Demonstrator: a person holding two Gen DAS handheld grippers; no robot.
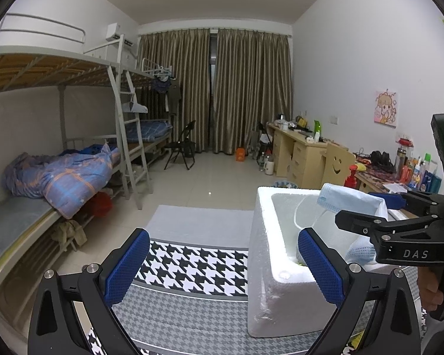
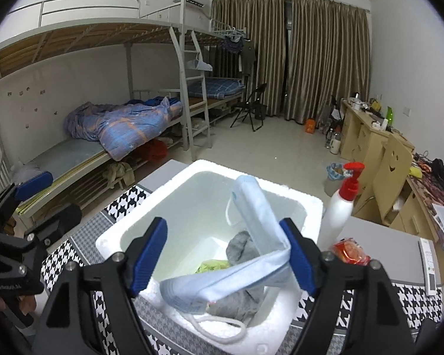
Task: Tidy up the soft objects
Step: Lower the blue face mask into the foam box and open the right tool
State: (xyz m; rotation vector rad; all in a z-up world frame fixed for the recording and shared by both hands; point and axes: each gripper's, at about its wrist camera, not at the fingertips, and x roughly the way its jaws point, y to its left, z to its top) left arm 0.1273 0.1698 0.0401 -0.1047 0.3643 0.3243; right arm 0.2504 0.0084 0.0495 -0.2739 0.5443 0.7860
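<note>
One light, limp face mask [image 2: 251,269] drapes over the foam box [image 2: 174,189] rim between the wide-open right hand-held gripper [image 2: 225,254]; regrasp its folded edge.

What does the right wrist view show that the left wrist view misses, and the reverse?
Only the right wrist view looks into the foam box: a grey cloth and something yellow-green on its floor. It also shows a red packet.

Only the left wrist view shows the box's outer side wall and the right gripper from the side, jaws apart.

Both show the blue face mask draped over the box rim, the pump bottle, the houndstooth cloth and the open left gripper.
</note>
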